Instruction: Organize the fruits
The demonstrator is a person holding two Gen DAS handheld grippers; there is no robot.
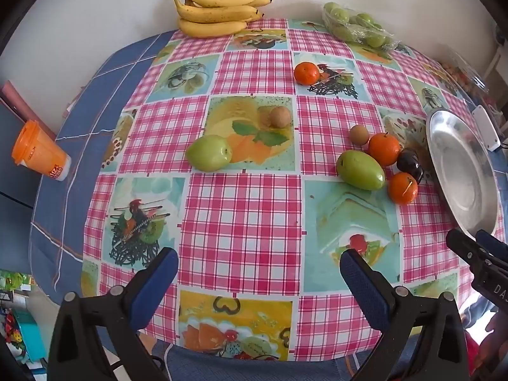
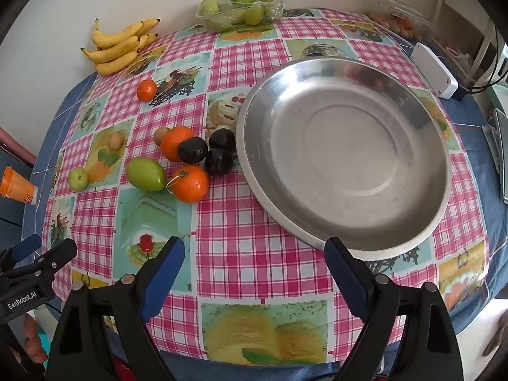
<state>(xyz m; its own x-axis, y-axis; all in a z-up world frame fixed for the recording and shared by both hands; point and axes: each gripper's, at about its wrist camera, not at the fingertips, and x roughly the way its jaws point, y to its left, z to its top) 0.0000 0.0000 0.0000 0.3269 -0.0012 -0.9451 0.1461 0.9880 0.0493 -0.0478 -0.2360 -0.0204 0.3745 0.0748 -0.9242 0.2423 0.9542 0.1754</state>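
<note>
Two grippers: both over the near edge of the table, pointing steeply down.
Left gripper point(image 1: 258, 273): jaws spread wide, nothing between them, only tablecloth below.
Right gripper point(image 2: 254, 262): jaws wide apart, nothing held; its right finger sits over the near rim of the metal bowl point(image 2: 346, 165).
Metal bowl: right side of the table, holding no fruit.
Fruit cluster: just left of the bowl, lying on the checked tablecloth point(image 2: 254, 254). It has two oranges point(image 2: 190, 183), three dark plums point(image 2: 219, 162), one large green fruit point(image 2: 146, 174) and one small brown fruit point(image 2: 160, 135). The plums lie nearest the bowl; two appear to touch its rim.
Loose fruit, further left: one small green fruit point(image 1: 209, 153) and one brown fruit point(image 1: 280, 116), apart from each other.
Lone orange point(image 1: 306, 73): far from the cluster, toward the wall.
Bananas point(image 1: 219, 11): one bunch at the far edge, against the wall.
Packed green fruit point(image 1: 357, 27): clear tray, far edge, right of the bananas.
Orange cup point(image 1: 38, 152): far left edge of the table.
White box point(image 2: 433, 70): beyond the bowl, far right.
</note>
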